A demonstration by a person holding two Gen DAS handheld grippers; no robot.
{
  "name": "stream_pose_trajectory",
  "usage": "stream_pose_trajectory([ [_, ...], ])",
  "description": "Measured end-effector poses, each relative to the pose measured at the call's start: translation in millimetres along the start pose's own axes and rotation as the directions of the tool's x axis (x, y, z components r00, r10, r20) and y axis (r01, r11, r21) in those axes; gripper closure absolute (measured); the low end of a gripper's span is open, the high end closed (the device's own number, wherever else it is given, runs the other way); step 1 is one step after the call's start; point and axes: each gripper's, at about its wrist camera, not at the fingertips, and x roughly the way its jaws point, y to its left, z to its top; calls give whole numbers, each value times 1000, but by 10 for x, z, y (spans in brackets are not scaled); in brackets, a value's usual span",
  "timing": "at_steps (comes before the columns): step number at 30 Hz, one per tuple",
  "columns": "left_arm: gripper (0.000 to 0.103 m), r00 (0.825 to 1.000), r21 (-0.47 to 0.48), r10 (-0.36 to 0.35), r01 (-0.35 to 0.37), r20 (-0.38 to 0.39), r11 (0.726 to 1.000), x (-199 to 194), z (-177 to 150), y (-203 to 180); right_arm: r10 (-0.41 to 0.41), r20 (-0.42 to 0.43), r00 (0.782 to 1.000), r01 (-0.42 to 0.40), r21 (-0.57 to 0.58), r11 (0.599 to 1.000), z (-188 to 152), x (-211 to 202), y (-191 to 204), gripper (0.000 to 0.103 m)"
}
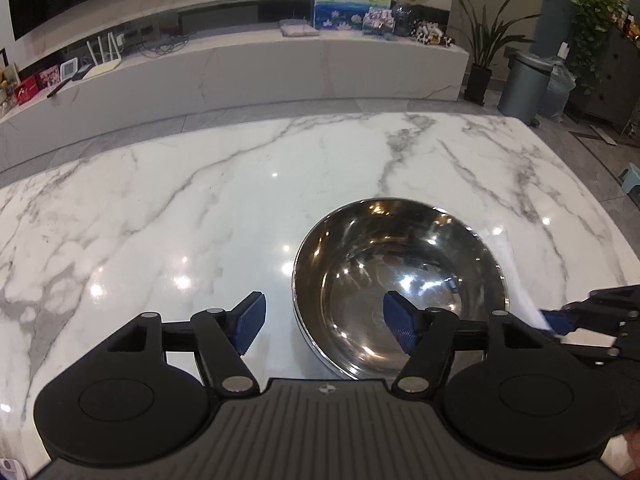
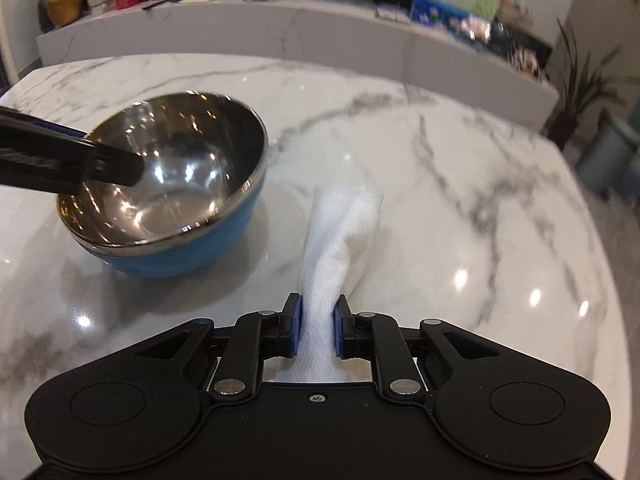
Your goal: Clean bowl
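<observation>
Left tool (image 1: 324, 320) spread astride bowl (image 1: 400, 296) rim — right tool (image 2: 317, 330) angled down, pinching cloth (image 2: 340, 232).

Bright overhead glare on marble table (image 1: 200, 208), fisheye edges, right view blurred

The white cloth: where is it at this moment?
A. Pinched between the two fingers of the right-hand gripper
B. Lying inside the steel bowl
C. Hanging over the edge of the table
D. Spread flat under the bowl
A: in the right wrist view the white cloth runs between the blue pads of the right gripper, which press on it from both sides, while the bowl stands apart to one side with no cloth in it.
</observation>
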Motion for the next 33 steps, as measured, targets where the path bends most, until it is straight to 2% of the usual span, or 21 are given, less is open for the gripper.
stream_pose_trajectory([
  [1,38,1000,-6,-4,4,8,1000,-23,3,4,2,-6,1000,-2,10,1000,3,2,-10,85],
  [4,27,999,-14,-23,24,24,1000,-68,23,10,-4,-21,1000,5,41,999,19,-7,-42,64],
  [8,26,999,2,-30,30,34,1000,-157,34,-26,-23,11,1000,22,66,998,83,-130,-73,63],
  [12,25,998,-16,-38,39,51,999,-262,47,-31,-31,55,998,25,103,994,171,-330,-112,57],
  [19,25,997,-45,-47,50,53,998,-421,76,-25,-59,122,991,42,138,990,296,-685,-114,31],
  [27,25,1000,-34,-17,18,18,999,-493,91,-59,-35,96,995,17,182,983,312,-832,-63,30],
  [33,25,998,-96,-51,53,20,994,-514,76,24,-20,103,995,-1,194,981,304,-943,-44,30],
])
